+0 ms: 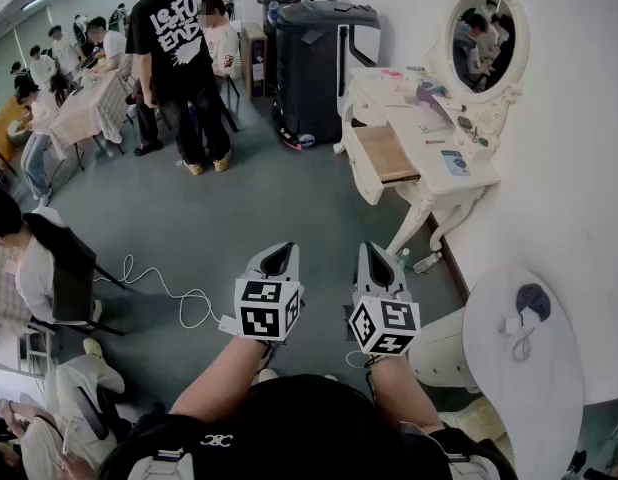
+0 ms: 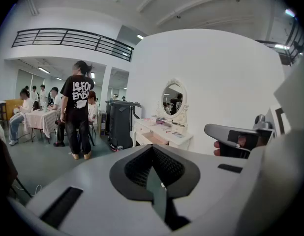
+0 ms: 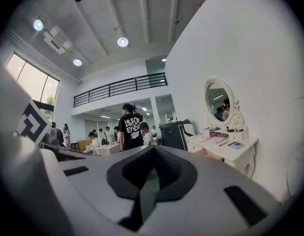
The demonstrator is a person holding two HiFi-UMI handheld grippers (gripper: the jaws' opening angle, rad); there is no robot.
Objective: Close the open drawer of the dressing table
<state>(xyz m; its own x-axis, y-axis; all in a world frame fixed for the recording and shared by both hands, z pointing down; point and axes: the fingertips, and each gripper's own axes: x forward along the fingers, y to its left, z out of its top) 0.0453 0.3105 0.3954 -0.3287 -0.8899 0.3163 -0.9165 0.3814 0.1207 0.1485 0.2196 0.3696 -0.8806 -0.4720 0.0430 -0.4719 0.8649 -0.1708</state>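
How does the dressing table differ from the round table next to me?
The dressing table has a rectangular top, an oval mirror and an open drawer; the round table shows neither mirror nor drawer. The dressing table stands farther off, while the round table is close by on the right. Both are white and stand against the white wall.

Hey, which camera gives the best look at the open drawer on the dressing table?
The head view: it looks down into the pulled-out drawer, showing its wooden bottom. The left gripper view shows it small and far off; the right gripper view shows only a sliver.
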